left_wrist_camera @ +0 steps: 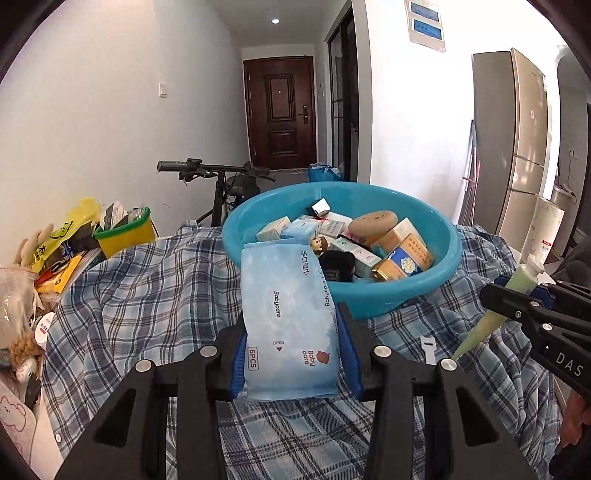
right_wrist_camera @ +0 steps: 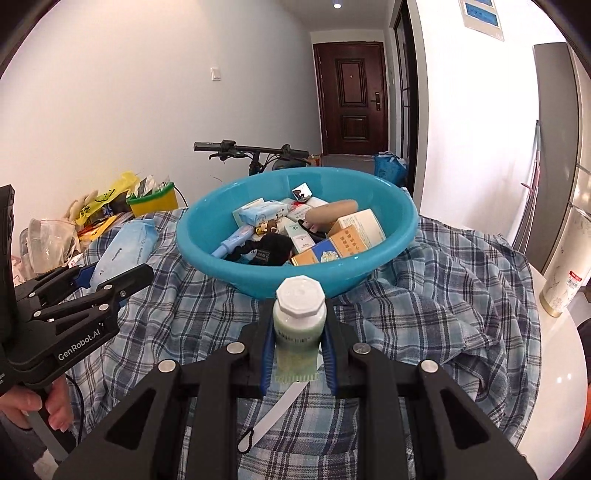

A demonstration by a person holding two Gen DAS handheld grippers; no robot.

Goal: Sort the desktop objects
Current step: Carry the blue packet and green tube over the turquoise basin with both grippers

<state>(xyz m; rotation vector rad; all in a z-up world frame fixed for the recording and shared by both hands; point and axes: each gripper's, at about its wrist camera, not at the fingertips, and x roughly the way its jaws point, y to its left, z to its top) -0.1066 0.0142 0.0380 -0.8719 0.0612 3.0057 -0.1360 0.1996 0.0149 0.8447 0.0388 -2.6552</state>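
Showing tube's cap (right_wrist_camera: 301, 291) — right only.

Both views are bright, with strong daylight from the right side that washes out the white wall (left_wrist_camera: 417, 122) there. A small ceiling lamp (left_wrist_camera: 275, 21) glows in the corridor. The fisheye lens bends straight lines and leaves dark corners, and the middle stays sharp.

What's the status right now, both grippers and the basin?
Left gripper shut on wet wipes pack. Right gripper shut on green tube. Blue basin ahead, already crowded with boxes. White cable tie on the plaid cloth below.
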